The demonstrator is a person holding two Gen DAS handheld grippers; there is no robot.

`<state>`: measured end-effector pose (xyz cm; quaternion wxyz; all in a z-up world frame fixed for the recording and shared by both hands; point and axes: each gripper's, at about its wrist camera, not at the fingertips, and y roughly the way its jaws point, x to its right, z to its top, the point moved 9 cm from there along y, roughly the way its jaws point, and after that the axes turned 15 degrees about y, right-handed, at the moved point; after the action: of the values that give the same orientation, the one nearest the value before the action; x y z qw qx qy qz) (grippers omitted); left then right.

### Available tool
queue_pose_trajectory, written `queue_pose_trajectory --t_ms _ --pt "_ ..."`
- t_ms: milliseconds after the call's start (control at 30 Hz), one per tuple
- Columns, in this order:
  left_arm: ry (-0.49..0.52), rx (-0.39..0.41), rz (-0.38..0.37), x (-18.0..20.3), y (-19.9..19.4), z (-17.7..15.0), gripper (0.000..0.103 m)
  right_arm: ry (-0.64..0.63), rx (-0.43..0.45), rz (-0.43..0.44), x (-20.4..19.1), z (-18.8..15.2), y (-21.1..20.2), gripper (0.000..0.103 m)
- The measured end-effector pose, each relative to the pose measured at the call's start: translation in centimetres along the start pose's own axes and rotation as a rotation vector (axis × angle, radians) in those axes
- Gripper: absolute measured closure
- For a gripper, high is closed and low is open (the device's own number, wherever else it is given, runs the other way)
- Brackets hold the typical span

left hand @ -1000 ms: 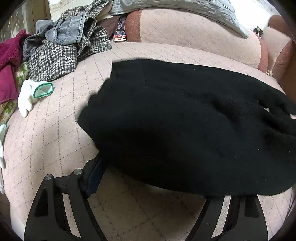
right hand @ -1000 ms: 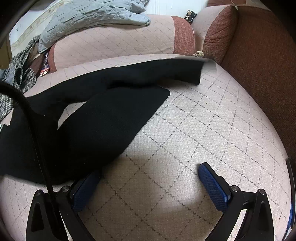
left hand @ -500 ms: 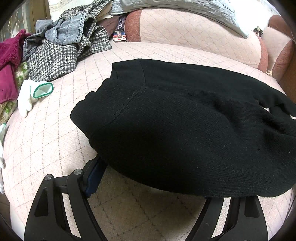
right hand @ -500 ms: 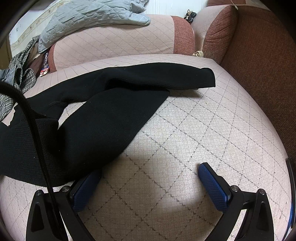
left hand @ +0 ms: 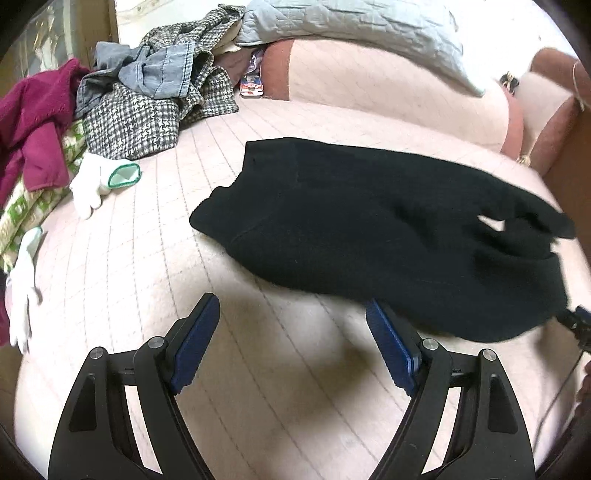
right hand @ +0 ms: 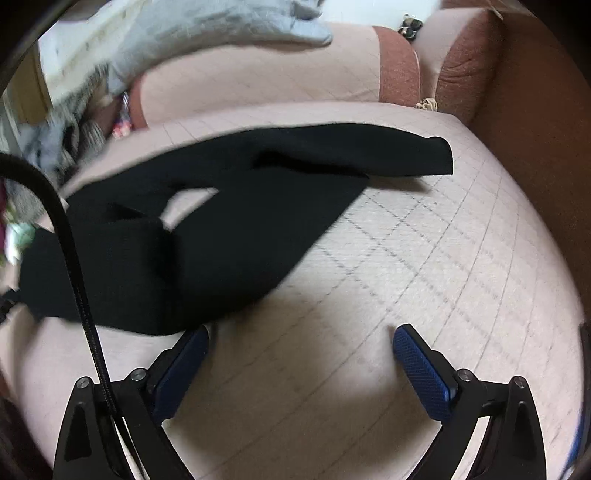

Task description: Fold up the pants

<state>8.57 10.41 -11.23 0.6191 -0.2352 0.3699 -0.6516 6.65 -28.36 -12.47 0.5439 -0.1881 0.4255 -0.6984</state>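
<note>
Black knit pants lie across the pink quilted sofa seat, waist end toward the left and legs running to the right. In the right wrist view the pants show both legs, the far one ending in a cuff. My left gripper stands open just in front of the near edge of the pants, holding nothing. Its right pad sits close to the fabric edge. The right gripper is open too, over bare cushion, with its left pad beside the pants' edge.
A pile of clothes with a houndstooth coat, denim and a maroon garment fills the far left. White gloves lie near it. A grey quilted cover drapes the backrest. A brown armrest bounds the right side.
Both grippers have pulled back from the pants. The left gripper's pads, hidden under the fabric before, now show open and free. The pants have dropped flat on the seat.
</note>
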Motion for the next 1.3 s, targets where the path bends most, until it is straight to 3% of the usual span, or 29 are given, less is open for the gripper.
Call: queue_pose_trajectory --t_ms 200,300,667,1067,1167,1200,1233,1267,1300 --pt "-0.107 0.036 -0.091 0.2 -2.3 -0.1 0.021 0.01 -0.008 0.099 -1.6 -0.9 -1.9 0.003" --pt "-0.174 0.051 -0.146 -0.1 -2.8 -0.1 0.021 0.012 0.026 0.097 -1.5 -0.5 -2.3 0.003" --pt "-0.29 -0.073 -0.186 -0.2 1.4 -1.6 0.021 0.143 0.0 0.145 1.4 2.6 0.5 0.007" --pt "-0.316 -0.057 -0.206 -0.2 4.4 1.4 0.021 0.215 -0.015 0.241 1.4 7.3 5.1 0.025" --pt "-0.333 -0.05 -0.225 -0.2 5.2 2.2 0.021 0.218 0.01 0.221 1.2 8.4 6.1 0.047" --pt "-0.34 -0.048 -0.231 -0.2 5.4 2.4 0.021 0.227 0.017 0.21 1.2 8.7 6.4 0.065" --pt "-0.341 -0.043 -0.235 -0.2 5.5 2.7 0.031 0.239 0.023 0.205 1.4 9.0 6.5 0.087" --pt "-0.338 -0.045 -0.233 -0.2 5.6 2.8 0.051 0.26 0.025 0.205 1.8 9.2 6.6 0.093" --pt "-0.337 -0.055 -0.229 -0.2 5.7 2.8 0.065 0.283 0.022 0.217 2.2 9.4 6.5 0.096"
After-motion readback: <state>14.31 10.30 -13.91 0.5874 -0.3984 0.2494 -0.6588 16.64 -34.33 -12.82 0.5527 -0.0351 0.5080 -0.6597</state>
